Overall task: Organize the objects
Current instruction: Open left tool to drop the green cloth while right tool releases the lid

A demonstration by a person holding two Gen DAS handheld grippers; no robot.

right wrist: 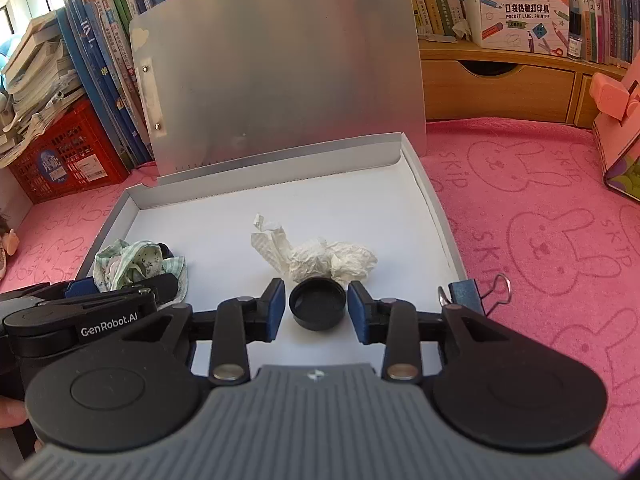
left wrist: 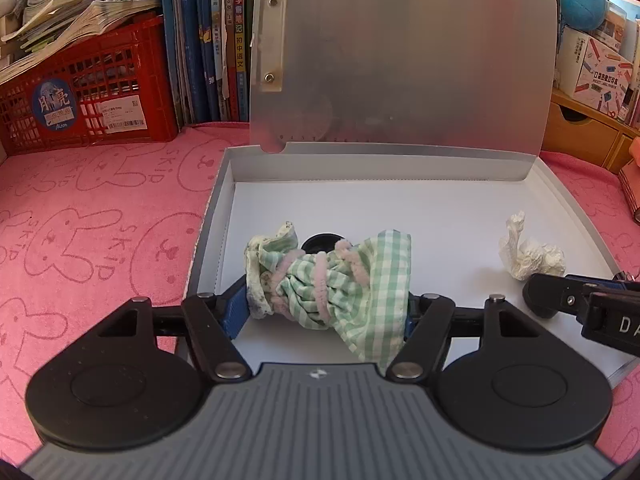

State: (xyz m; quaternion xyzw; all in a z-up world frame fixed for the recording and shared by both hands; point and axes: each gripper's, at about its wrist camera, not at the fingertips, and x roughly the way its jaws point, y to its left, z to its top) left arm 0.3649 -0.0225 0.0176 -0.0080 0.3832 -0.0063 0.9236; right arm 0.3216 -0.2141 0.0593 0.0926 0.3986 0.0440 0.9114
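Your left gripper [left wrist: 326,308] sits low over the near-left part of the open gray box [left wrist: 224,184]. Between its blue pads [left wrist: 236,312] is the green-check cloth bundle [left wrist: 332,280], wrapped w/ pink fuzzy cord. The pads touch the cloth on both sides, so read it as clenched on the bundle, though the bundle looks to rest on the box floor already. Just beyond the bundle, a black round thing [left wrist: 322,242] peeks out; can't tell what it is.

Moving right: a crumpled white tissue [right wrist: 316,256] lies mid-box, just beyond your right gripper's fingertips. The right gripper [right wrist: 317,308] frames a black cap [right wrist: 318,306], which sits rim-up on the box floor. There's a visible gap betw. each pad [right wrist: 276,308] and the cap, so that grip is released and the cap is down, not held. Right of the right finger, a blue binder clip [right wrist: 470,298] is clamped on the box's near-right rim.

Step in hand, as I judge it: dropping items into the box. Cap is placed; the bundle is at its spot but not let go.

Next move calls for: open the left fingers fully so the cloth drops free w/o snagging the cord, then lift both grippers straight up and back. Watch that the right fingers don't nudge the cap into the tissue on the way out.
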